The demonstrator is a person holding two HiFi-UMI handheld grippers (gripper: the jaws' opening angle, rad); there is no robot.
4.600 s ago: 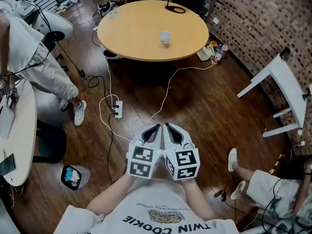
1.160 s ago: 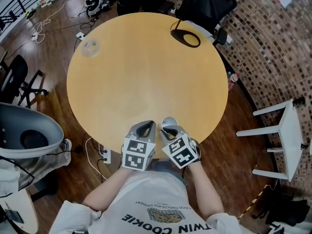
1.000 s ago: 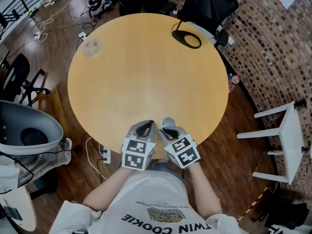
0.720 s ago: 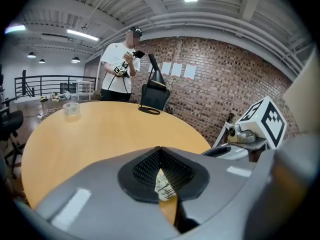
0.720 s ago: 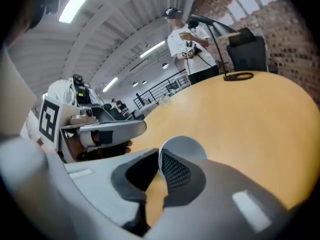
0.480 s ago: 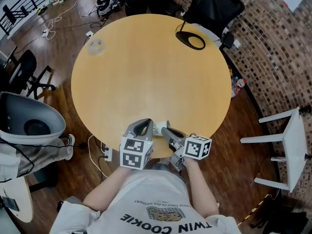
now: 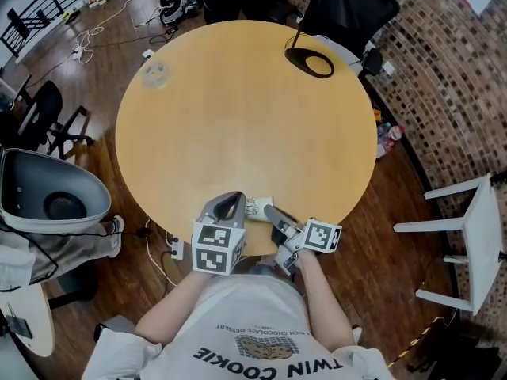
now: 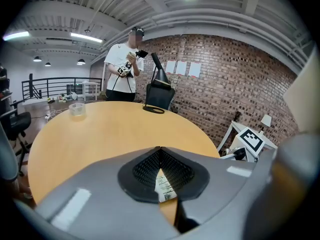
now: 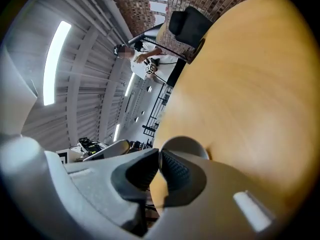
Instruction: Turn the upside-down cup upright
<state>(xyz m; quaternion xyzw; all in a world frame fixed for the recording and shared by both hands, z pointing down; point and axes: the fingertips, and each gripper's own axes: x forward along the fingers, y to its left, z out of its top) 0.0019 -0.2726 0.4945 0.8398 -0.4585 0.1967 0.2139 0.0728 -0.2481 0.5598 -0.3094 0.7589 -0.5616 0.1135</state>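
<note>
Your right gripper (image 7: 271,210) is turned onto its side, its jaws pinched shut on the thin wall of the paper cup (image 7: 257,207). That grip holds the cup tipped sideways, partway between upside down and upright, at the near edge of the round tabletop (image 7: 238,109). Your left gripper (image 7: 232,203) waits just beside the cup, jaws together and empty, likely kept clear of the turn.

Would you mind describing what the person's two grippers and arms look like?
The left gripper and right gripper are grey, beak-shaped two-jaw shells with black ribbed pads. Each carries a white marker cube printed with black square patterns. The person wears a white T-shirt with dark print; its short sleeves leave the forearms bare. No cables show.
</note>
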